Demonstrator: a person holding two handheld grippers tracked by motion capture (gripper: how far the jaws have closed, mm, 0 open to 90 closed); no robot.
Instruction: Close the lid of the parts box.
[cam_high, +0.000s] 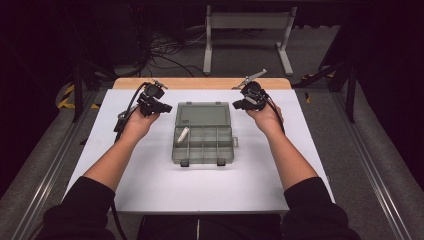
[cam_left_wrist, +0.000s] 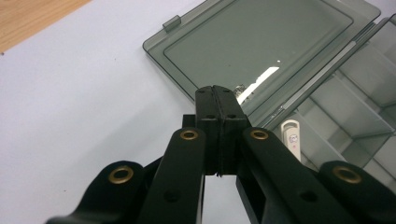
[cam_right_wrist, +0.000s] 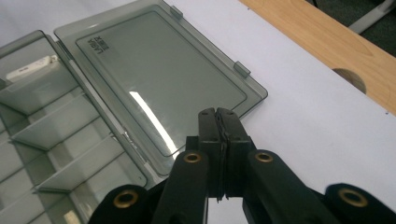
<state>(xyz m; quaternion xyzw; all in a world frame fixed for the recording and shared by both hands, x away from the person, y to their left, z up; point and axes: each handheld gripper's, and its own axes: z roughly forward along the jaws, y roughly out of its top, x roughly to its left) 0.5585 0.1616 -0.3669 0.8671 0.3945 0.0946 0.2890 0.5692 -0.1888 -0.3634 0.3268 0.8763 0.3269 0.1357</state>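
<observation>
In the high view, both forearms reach up from the bottom of the frame, wrists raised off the white surface (cam_high: 150, 185). The left gripper (cam_high: 161, 107) sits left of centre, the right gripper (cam_high: 239, 104) right of centre, both empty. Between them lies the open organizer box (cam_high: 203, 146), lid flat toward the top of the frame.

In the left gripper view, the jaws are pressed together over the lid's (cam_left_wrist: 261, 42) edge; a white USB stick (cam_left_wrist: 292, 139) lies in a compartment at right, long axis running up the frame.

In the right gripper view, the jaws meet, pointing at the lid (cam_right_wrist: 159, 70); the USB stick (cam_right_wrist: 32, 67) lies at upper left.
</observation>
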